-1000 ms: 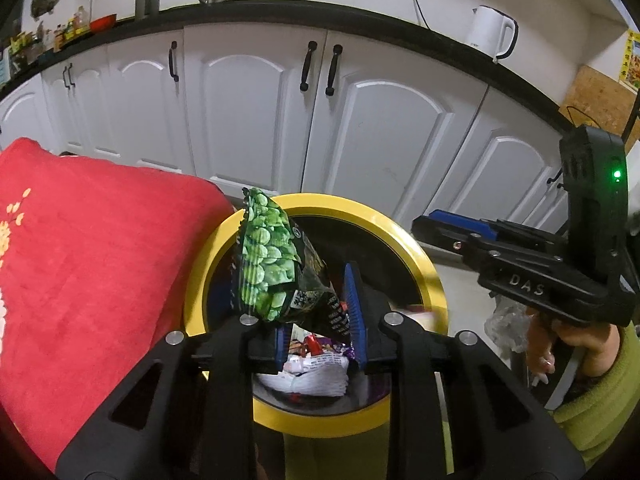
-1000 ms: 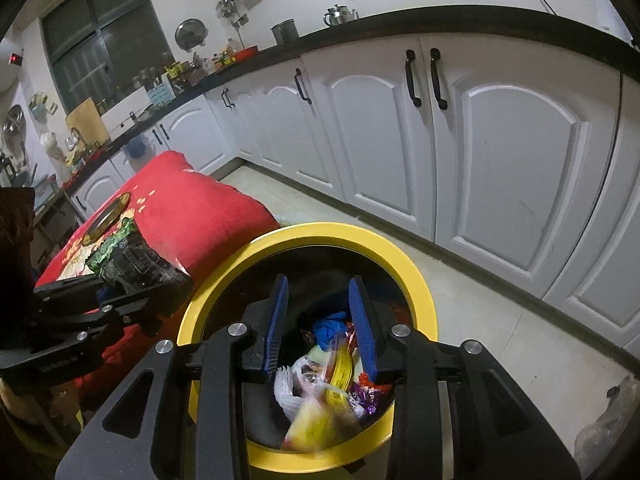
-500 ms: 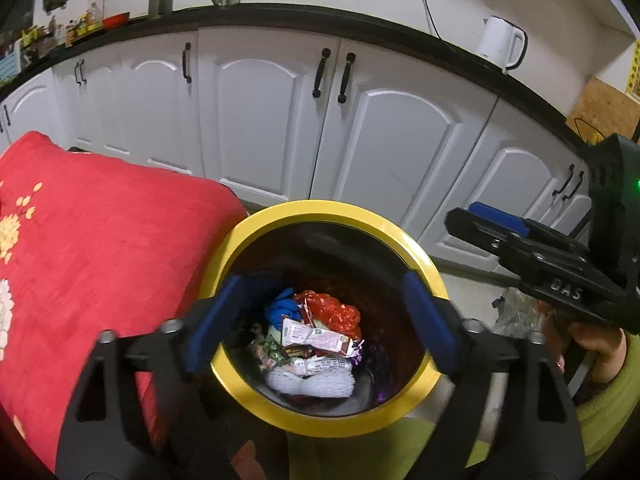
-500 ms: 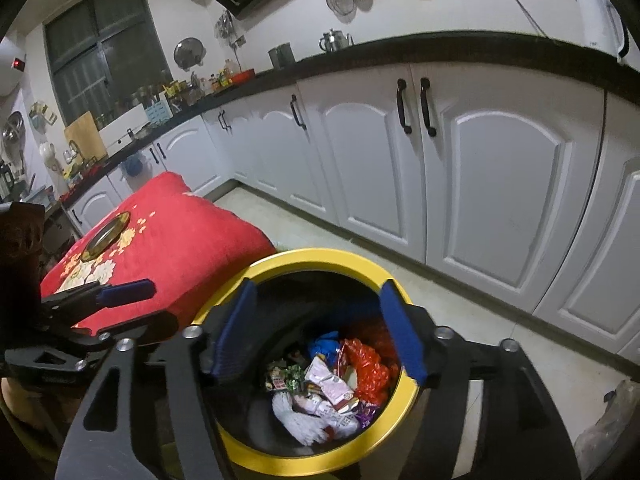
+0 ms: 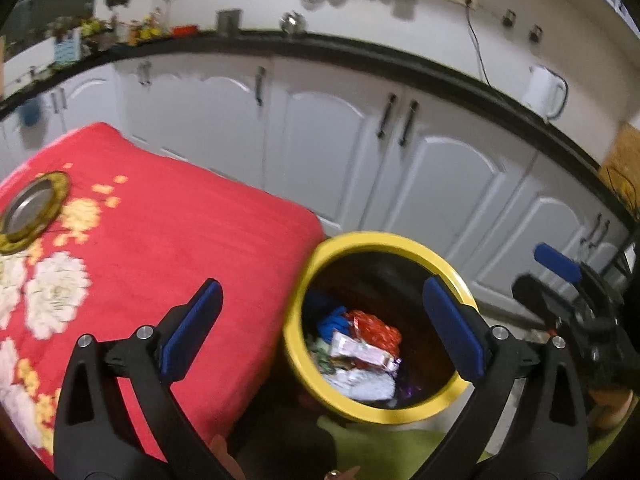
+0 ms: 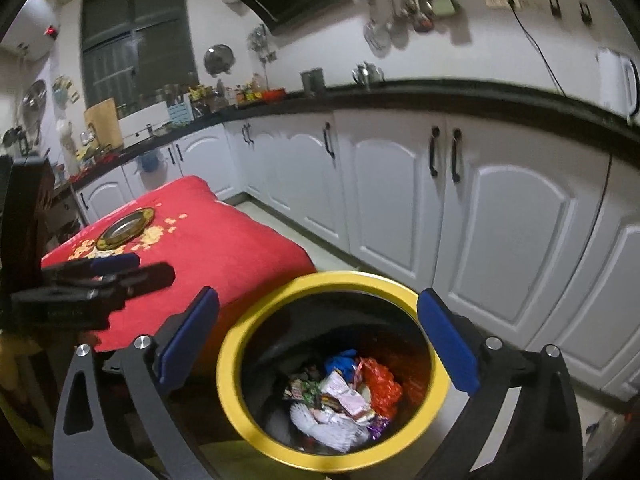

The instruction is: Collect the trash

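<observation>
A yellow-rimmed trash bin (image 5: 404, 241) stands on the floor beside a red-covered table (image 5: 168, 240). It holds several wrappers (image 5: 360, 350), among them a red, a white and a blue one. My left gripper (image 5: 322, 328) is open and empty, above the bin's left edge and the table corner. My right gripper (image 6: 318, 340) is open and empty, right above the bin (image 6: 260, 416), with the wrappers (image 6: 344, 396) visible below. The left gripper also shows at the left of the right wrist view (image 6: 116, 268), over the table.
A round metal dish (image 5: 30, 208) with a gold rim lies on the red cloth at the far left. White cabinets (image 6: 500, 240) under a black counter run behind the bin. A white kettle (image 5: 544, 90) stands on the counter.
My left gripper let go of the green snack bag and opened wide. My right gripper also opened. Both have pulled up and back from the bin; the left has swung left over the table.
</observation>
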A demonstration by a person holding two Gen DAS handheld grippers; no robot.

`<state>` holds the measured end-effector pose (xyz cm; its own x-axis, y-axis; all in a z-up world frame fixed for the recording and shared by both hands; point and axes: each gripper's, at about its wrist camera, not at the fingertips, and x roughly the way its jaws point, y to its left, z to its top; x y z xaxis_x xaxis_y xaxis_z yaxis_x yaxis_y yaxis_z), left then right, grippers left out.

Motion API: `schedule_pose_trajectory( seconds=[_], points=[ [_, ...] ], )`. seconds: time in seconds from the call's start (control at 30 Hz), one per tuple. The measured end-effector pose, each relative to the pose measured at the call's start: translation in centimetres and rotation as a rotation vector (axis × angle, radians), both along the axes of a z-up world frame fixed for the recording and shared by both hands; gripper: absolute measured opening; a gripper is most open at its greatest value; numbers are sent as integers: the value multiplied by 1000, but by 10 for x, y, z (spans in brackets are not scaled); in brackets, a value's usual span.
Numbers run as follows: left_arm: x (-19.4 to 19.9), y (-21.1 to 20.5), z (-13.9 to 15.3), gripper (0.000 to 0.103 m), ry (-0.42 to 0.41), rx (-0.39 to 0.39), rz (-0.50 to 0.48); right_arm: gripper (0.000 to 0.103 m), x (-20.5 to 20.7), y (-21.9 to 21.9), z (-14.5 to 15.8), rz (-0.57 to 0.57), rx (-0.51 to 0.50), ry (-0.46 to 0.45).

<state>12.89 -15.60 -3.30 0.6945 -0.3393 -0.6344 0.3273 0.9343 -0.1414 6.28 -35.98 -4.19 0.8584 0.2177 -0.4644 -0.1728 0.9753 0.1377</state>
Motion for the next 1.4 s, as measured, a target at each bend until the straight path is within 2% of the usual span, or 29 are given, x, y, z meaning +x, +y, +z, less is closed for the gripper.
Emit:
schedule_pose_trajectory(
  seconds=[0.3,0.53,0.8,0.93,1.27,1.4],
  points=[
    [-37,60,32,92,-111,4,127,97,-23,58,20,29,33,-92],
    [-77,104,39,92,-179,16,199,97,-40,97,29,44,-21,-162],
    [-113,130,46,92,-265,30,270,97,-68,129,34,73,-62,-300],
    [-130,137,50,92,-313,22,286,97,-77,134,34,84,-41,-339],
    [-150,147,24,92,-327,22,300,97,-90,140,16,41,-27,-419],
    [-150,149,18,92,-341,12,299,97,-89,143,7,48,-23,-396]
  ],
)
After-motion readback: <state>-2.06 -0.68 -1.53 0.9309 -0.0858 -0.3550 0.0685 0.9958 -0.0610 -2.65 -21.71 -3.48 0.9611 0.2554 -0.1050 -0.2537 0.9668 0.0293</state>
